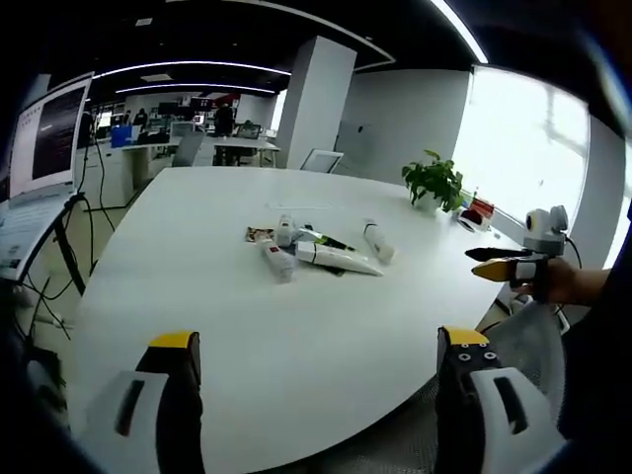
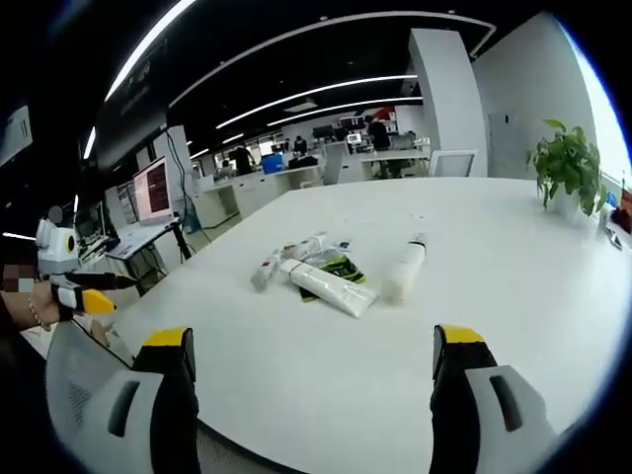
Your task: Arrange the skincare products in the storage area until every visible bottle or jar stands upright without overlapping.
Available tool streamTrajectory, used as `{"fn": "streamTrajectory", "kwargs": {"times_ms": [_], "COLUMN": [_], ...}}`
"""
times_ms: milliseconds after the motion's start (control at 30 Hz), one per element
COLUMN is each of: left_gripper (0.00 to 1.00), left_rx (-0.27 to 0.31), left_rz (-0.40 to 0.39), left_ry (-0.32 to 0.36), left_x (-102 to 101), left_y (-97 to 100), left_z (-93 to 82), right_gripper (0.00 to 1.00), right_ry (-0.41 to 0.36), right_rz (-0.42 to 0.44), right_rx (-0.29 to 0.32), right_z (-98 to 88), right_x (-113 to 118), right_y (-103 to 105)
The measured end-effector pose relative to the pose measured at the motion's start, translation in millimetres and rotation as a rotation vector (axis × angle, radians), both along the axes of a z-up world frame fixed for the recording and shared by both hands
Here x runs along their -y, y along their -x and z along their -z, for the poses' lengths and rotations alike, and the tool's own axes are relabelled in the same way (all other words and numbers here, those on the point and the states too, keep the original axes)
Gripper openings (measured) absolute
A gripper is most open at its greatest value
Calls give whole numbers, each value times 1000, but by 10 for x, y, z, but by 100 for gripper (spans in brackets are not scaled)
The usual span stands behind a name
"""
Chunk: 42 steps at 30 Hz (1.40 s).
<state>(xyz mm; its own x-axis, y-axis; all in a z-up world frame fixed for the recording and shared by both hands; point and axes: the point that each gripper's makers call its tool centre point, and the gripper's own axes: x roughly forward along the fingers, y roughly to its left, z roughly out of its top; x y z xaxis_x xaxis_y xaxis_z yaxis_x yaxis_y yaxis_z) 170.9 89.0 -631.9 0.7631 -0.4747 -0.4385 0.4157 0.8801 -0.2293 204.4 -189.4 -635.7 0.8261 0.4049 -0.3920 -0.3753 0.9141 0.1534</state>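
I see a large white tabletop (image 1: 296,326) with a rounded near edge, set in an open-plan office with ceiling light strips, a white pillar (image 1: 314,99) and desks with monitors farther back. A potted plant (image 1: 434,183) stands near the tabletop's far window-side edge; in the right gripper view it sits at upper right (image 2: 568,163). A monitor on a stand (image 1: 44,138) is off the tabletop's left side in the left gripper view.

The skincare products lie in a loose cluster (image 1: 316,247) near the middle of the tabletop, all on their sides. I count a long white tube (image 2: 329,287) over a dark green packet (image 2: 336,267), a white bottle (image 2: 403,269) just beside them and apart from the tube, and smaller tubes (image 2: 281,262) on the other side. Labels are too small and blurred for me to read.

Left claw (image 1: 316,351): jaws wide apart, yellow-tipped, holding nothing, hanging over the near edge, well short of the cluster. Right claw (image 2: 311,346): jaws wide apart too, empty, also near the edge. I see the right claw from the side at the right of the left gripper view, held in a hand (image 1: 563,281); the left one appears at far left of the right gripper view.
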Motion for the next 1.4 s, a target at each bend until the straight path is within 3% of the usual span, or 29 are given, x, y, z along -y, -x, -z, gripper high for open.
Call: {"fn": "streamTrajectory", "kwargs": {"times_ms": [933, 1133, 1400], "left_gripper": [93, 92, 92], "left_rx": [0, -4, -8], "left_rz": [28, 28, 36], "left_ry": [-29, -28, -39], "left_x": [28, 19, 45], "left_y": [13, 12, 18], "left_z": [27, 41, 51], "right_gripper": [99, 94, 91], "right_ry": [-23, -65, -30], "right_rz": [29, 93, 76], "right_rx": [-11, -36, -68], "right_z": [-3, 14, 61], "right_x": [45, 167, 136], "right_y": [-11, -92, -183]}}
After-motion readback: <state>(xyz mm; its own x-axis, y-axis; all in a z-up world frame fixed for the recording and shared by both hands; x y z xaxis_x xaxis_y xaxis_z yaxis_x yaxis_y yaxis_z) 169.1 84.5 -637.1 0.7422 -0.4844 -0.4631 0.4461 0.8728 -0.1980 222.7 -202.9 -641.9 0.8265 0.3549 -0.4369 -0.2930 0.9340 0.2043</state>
